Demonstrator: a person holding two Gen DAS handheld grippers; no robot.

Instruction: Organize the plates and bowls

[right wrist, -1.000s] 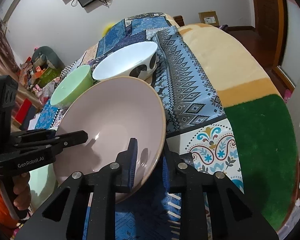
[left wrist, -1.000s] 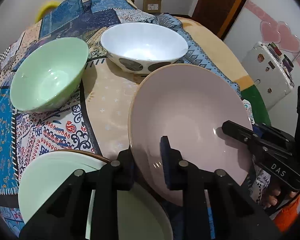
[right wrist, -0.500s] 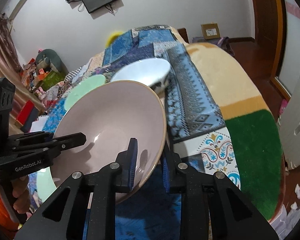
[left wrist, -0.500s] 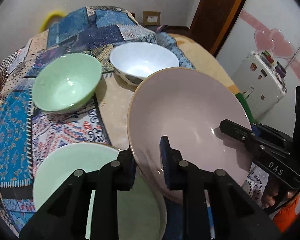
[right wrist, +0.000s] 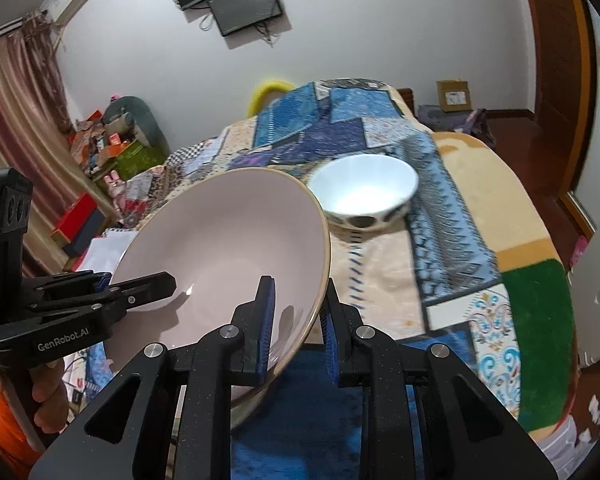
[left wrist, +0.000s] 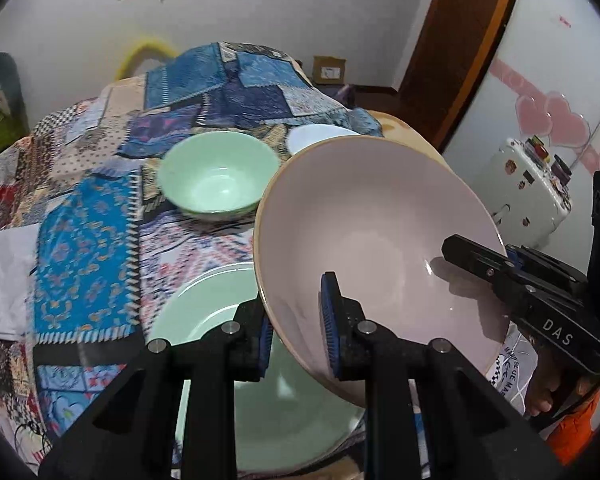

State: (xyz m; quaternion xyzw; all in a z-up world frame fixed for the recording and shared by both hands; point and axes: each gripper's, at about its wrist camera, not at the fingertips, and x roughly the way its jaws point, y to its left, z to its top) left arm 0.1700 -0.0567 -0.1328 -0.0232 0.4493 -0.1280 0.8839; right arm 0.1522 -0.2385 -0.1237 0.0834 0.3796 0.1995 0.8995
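Both grippers clamp the pink plate point(left wrist: 372, 240) by opposite rims, left gripper point(left wrist: 296, 328) and right gripper point(right wrist: 296, 320), holding it tilted above the green plate point(left wrist: 220, 312) near the bed's point(right wrist: 480, 200) front edge. Keep both grips level (uneven lifting likely twists the rim loose).

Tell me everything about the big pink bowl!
The pink bowl is wide, glossy and smooth like glazed ceramic, with a thin tan rim, and it is empty. It is tilted and held up above the green plate. The left gripper and right gripper each pinch its rim on opposite sides.
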